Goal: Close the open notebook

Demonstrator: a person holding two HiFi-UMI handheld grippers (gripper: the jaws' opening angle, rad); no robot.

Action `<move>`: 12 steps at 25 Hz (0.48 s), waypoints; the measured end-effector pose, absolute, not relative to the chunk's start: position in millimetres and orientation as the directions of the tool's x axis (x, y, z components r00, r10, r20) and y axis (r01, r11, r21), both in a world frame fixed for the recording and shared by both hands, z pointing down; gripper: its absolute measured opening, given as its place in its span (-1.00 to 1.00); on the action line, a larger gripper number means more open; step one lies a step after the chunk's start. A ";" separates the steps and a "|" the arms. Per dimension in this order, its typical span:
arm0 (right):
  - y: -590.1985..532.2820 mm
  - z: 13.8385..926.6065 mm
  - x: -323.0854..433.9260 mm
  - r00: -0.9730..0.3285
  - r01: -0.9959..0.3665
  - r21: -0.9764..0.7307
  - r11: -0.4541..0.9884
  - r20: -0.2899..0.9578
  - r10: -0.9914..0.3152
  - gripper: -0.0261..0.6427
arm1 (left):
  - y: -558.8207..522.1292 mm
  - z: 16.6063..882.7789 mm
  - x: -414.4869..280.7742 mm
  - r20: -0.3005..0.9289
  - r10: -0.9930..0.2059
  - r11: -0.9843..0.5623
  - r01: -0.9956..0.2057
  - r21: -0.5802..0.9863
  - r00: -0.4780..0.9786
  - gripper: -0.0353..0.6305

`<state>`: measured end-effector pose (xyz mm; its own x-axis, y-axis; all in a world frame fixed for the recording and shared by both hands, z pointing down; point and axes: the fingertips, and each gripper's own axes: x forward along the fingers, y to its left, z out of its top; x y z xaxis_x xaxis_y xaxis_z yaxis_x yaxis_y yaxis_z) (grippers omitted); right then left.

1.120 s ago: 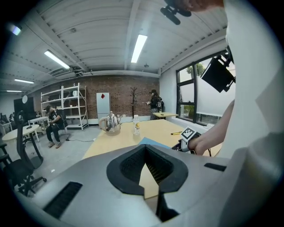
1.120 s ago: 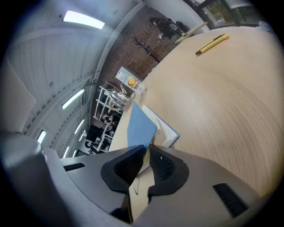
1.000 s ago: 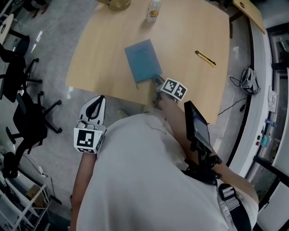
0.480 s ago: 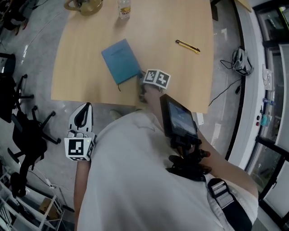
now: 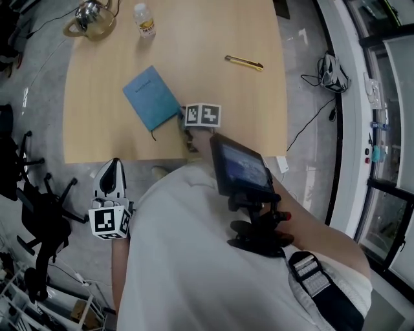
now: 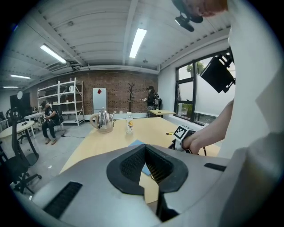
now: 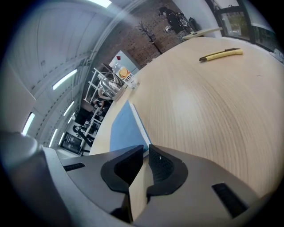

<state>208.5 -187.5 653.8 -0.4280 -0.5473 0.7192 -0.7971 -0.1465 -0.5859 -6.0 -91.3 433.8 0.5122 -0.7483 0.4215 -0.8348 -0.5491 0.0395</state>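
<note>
A blue notebook (image 5: 151,105) lies closed and flat on the wooden table (image 5: 213,39); the right gripper view shows its cover (image 7: 124,128). My right gripper (image 5: 184,116) rests low on the table at the notebook's near right corner, jaws drawn together with only a thin slit and nothing between them (image 7: 145,157). The left gripper (image 5: 114,165) hangs off the table's near edge, shut and empty (image 6: 146,164). From the left gripper view, the notebook (image 6: 135,143) and the right gripper's marker cube (image 6: 182,133) show ahead.
A metal kettle (image 5: 90,16) and a small bottle (image 5: 143,19) stand at the table's far side. A yellow utility knife (image 5: 244,62) lies to the right. Office chairs (image 5: 32,213) stand on the floor at left. A screen (image 5: 239,165) is mounted on the person's chest.
The head view has swung, so the table sits further left in frame. The notebook stays closed and the right gripper stays by its near corner. The left gripper hangs as before.
</note>
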 end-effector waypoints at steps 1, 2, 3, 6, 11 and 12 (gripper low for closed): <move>-188.6 651.1 209.7 -0.429 -0.803 -0.582 -0.132 0.716 -0.551 -0.84 | -92.0 434.4 -4.9 0.420 -0.749 -0.548 -0.836 0.043 0.513 -0.87; -189.6 648.3 210.9 -0.430 -0.808 -0.577 -0.117 0.714 -0.553 -0.84 | -92.7 434.7 -3.5 0.418 -0.749 -0.547 -0.836 0.046 0.513 -0.87; -190.7 645.8 211.7 -0.431 -0.814 -0.572 -0.102 0.712 -0.554 -0.84 | -93.3 434.7 -2.3 0.416 -0.750 -0.545 -0.837 0.050 0.514 -0.87; -194.8 639.5 211.3 -0.432 -0.843 -0.537 -0.035 0.715 -0.550 -0.84 | -94.1 434.0 1.0 0.410 -0.754 -0.542 -0.839 0.054 0.513 -0.87; -198.8 629.3 218.2 -0.400 -0.895 -0.442 0.070 0.720 -0.567 -0.84 | -93.7 437.5 7.2 0.411 -0.748 -0.548 -0.834 0.061 0.521 -0.87; -200.1 626.9 219.2 -0.395 -0.899 -0.431 0.080 0.718 -0.573 -0.84 | -94.0 438.2 7.1 0.411 -0.748 -0.549 -0.834 0.059 0.522 -0.87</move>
